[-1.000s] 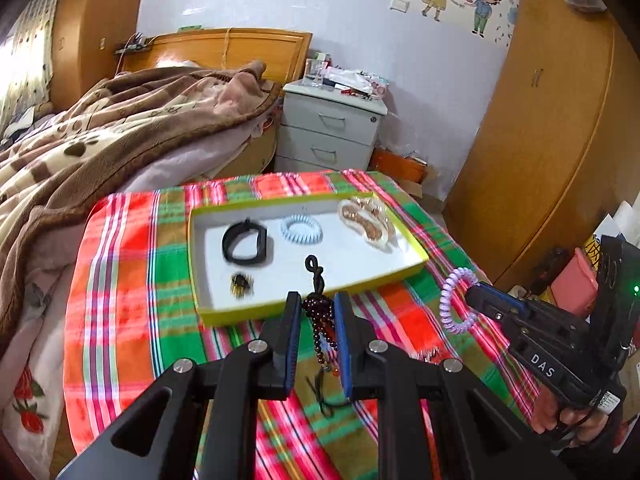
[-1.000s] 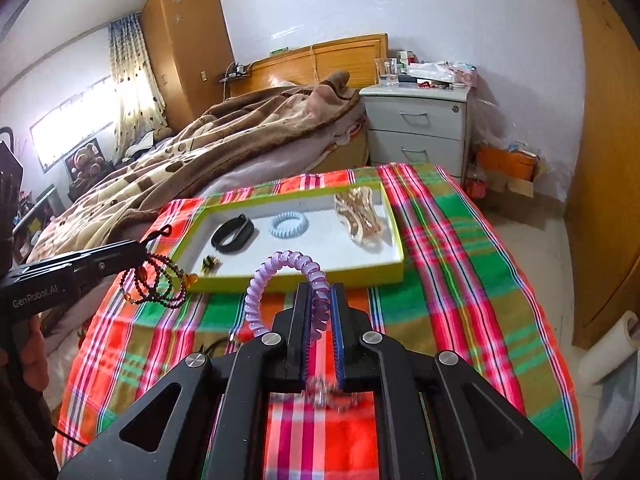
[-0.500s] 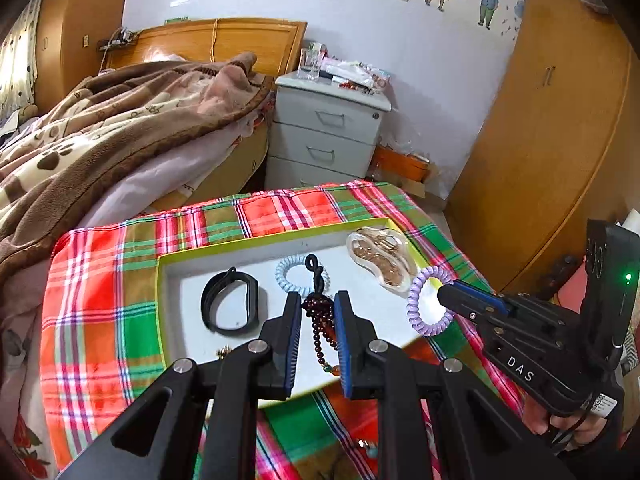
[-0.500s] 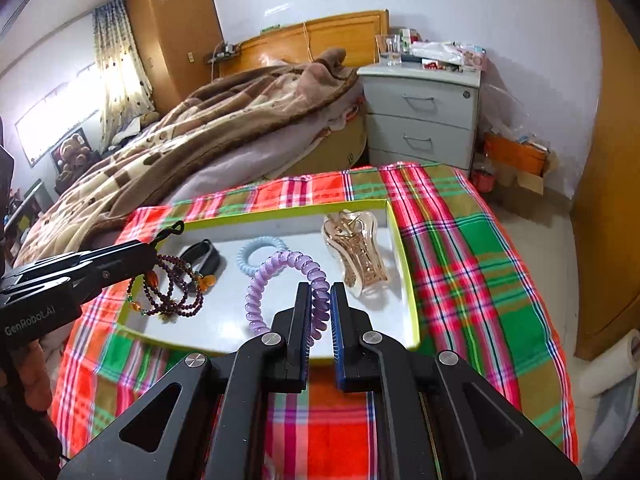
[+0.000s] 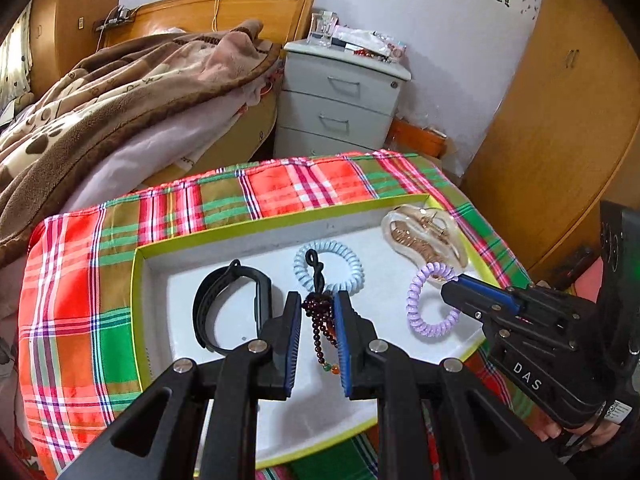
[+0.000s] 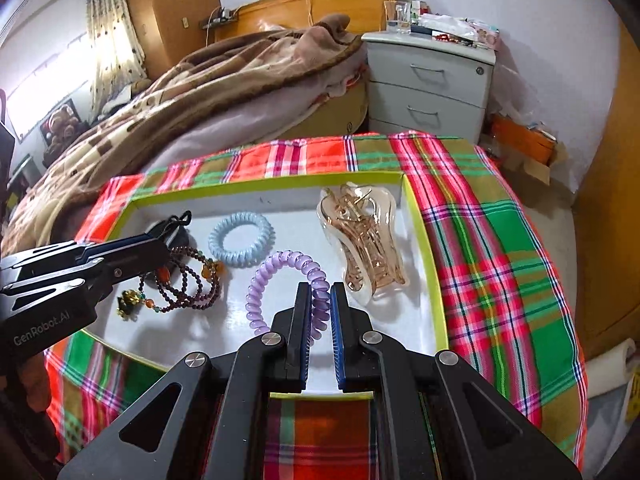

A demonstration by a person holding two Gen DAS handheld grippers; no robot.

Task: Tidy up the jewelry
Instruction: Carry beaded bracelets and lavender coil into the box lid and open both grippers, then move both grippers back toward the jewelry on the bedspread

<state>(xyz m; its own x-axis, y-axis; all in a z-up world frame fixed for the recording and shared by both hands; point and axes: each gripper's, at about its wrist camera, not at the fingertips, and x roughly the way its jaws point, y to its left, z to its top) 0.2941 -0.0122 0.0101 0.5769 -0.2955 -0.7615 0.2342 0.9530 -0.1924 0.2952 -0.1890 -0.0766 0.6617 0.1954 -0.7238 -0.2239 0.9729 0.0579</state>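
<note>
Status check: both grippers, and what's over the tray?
Left gripper shut on bead bracelet, over tray. Right gripper shut on purple coil, also over tray. Below: black band, blue coil, hair claw; landing spots tight.

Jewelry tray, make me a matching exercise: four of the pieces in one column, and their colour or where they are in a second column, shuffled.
Column one:
1. bead bracelet
2. purple coil hair tie
3. blue coil hair tie
4. hair claw clip

Column two:
A. lying free in the tray, pale blue
B. in the left hand-held gripper
C. translucent with gold
D. in the right hand-held gripper

Pairs: 1-B, 2-D, 3-A, 4-C.
</note>
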